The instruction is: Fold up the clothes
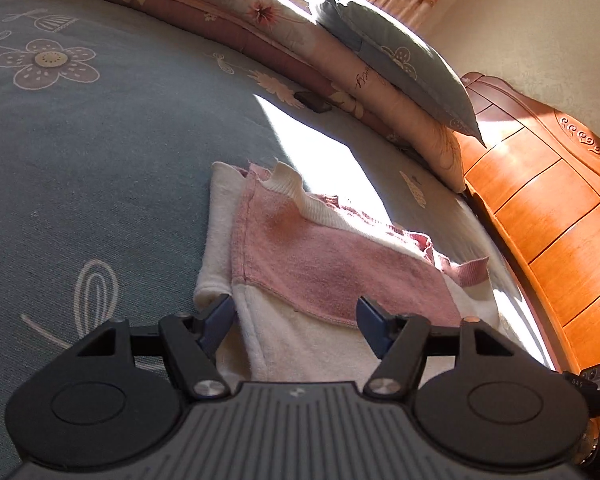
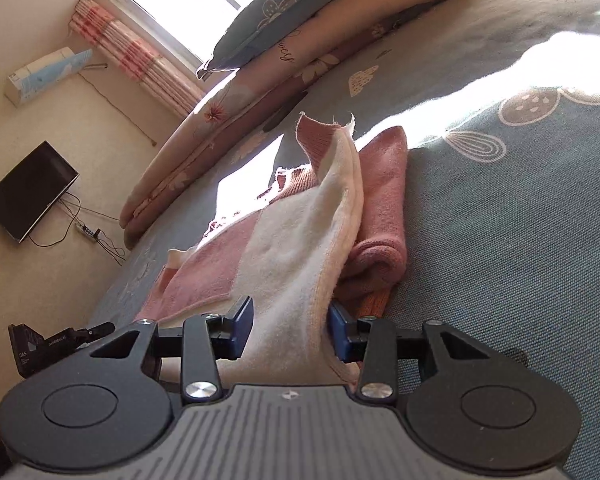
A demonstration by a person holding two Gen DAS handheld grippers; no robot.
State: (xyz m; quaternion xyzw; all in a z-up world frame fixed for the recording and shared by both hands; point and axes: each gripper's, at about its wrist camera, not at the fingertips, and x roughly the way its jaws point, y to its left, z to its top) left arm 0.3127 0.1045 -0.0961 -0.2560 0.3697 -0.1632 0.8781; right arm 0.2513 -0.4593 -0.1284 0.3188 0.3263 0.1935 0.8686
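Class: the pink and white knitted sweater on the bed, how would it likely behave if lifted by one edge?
The pink and white knitted sweater probably droops: its raised white flap already sags and curls. Its fuzzy knit probably grips rather than slips between the right gripper and left gripper. Its stacked folds would likely fall open.

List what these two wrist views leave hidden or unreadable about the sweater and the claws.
- Left wrist view: the sweater's near hem is hidden behind the left claw's body.
- Right wrist view: the raised white fold covers the layers beneath; whether the right claw pinches it cannot be told.
- Left wrist view: the sunlit patch washes out the bedspread pattern.
- Small dark object by the quilt: too small to identify.
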